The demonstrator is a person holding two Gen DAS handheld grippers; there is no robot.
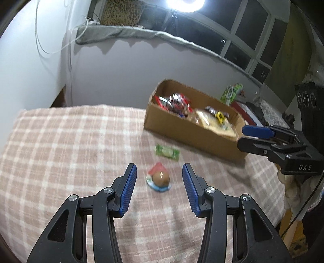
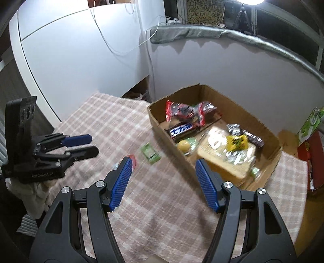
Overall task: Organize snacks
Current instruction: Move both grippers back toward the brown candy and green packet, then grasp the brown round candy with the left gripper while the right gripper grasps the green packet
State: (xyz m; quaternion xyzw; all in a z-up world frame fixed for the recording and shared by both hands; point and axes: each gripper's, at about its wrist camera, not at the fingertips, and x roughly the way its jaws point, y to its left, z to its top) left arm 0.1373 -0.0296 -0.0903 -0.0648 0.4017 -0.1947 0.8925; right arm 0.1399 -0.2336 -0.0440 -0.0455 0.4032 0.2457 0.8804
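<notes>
Pink-and-white checked blanket (image 1: 60,145) covers the surface, w/ a pale wall behind and a bright lamp (image 1: 185,4) up at the window. My left gripper (image 1: 159,172) hangs over the blanket w/ its jaws apart, nothing between the pads; a round brown snack in a clear wrapper (image 1: 160,179) lies on the cloth just ahead, framed btwn the two blue pads but not touched. A small green packet (image 1: 167,152) lies flat a bit farther on, btwn that snack and the cardboard box (image 1: 182,129). My right gripper (image 2: 162,163) is also released, jaws wide, holding nothing, near the box's front wall. Inside the box: a red-and-silver wrapper (image 2: 188,110) at the far end, a dark chocolate bar (image 2: 182,128) next to it, a yellow ball-shaped thing (image 2: 183,145), and a bagged loaf of bread (image 2: 226,155) w/ a yellow packet (image 2: 237,142) on top. Pics are a bit blurred, so labels can't be read well.
</notes>
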